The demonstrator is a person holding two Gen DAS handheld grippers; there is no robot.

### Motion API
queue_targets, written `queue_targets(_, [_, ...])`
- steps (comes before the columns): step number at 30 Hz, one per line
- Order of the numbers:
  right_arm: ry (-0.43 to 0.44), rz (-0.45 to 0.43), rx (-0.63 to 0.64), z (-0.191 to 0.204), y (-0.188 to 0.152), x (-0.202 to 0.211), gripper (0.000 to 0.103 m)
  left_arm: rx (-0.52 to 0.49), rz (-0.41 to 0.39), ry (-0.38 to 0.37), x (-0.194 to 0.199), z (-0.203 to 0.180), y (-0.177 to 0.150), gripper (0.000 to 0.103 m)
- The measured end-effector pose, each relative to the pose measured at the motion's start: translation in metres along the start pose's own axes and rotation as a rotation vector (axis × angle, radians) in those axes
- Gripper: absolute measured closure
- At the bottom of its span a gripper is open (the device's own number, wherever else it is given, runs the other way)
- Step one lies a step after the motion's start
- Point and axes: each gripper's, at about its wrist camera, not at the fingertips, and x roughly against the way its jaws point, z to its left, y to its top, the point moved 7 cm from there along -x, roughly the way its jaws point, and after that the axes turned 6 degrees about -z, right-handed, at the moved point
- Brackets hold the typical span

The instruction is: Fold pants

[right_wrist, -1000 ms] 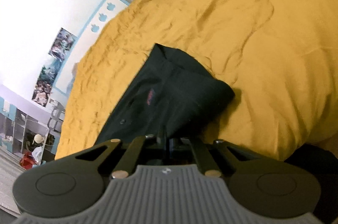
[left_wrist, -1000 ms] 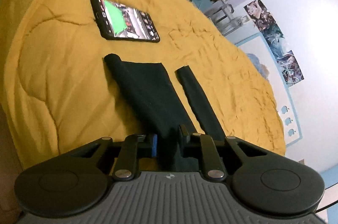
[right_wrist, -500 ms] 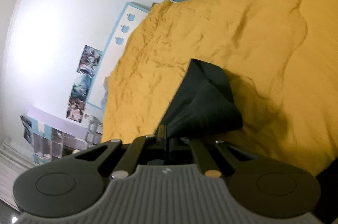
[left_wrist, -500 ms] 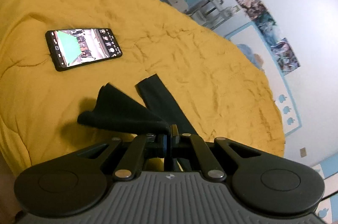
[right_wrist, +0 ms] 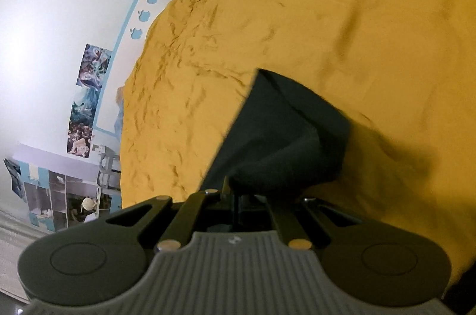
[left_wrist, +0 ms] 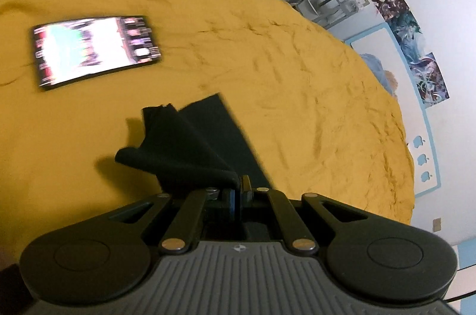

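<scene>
Where both tongs pinch them, the black pants bunch, seemingly lifted.

Left gripper is clamped tight, jaws pressed together on a fold of the black pants, nose angled down toward the bed. Right gripper matches it: jaws fully closed, dark cloth bunched and pinched between them, pointing downward at a shallower slant. Both linkage arms are drawn in close.
</scene>
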Motion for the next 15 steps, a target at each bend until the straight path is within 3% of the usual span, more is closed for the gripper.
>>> queue_targets(5, [-0.041,0.062,-0.024,0.033,0.047,-0.076,0.103,-0.019,0.051,0.075,-0.062,-0.044,0.019,0.101])
queue_targets(11, [-0.252,0.153,-0.028,0.016,0.070,-0.188,0.102,-0.092,0.129,0.295,-0.165,-0.051,0.012,0.101])
queue_targets(13, [-0.320,0.182,-0.002,0.003,0.070,-0.211,0.098,-0.144,0.134,0.309,-0.188,-0.051,0.006,0.100])
queue_targets(15, [-0.292,0.131,0.028,-0.002,0.078,-0.214,0.096,-0.140,0.075,0.289,-0.195,-0.050,0.011,0.097])
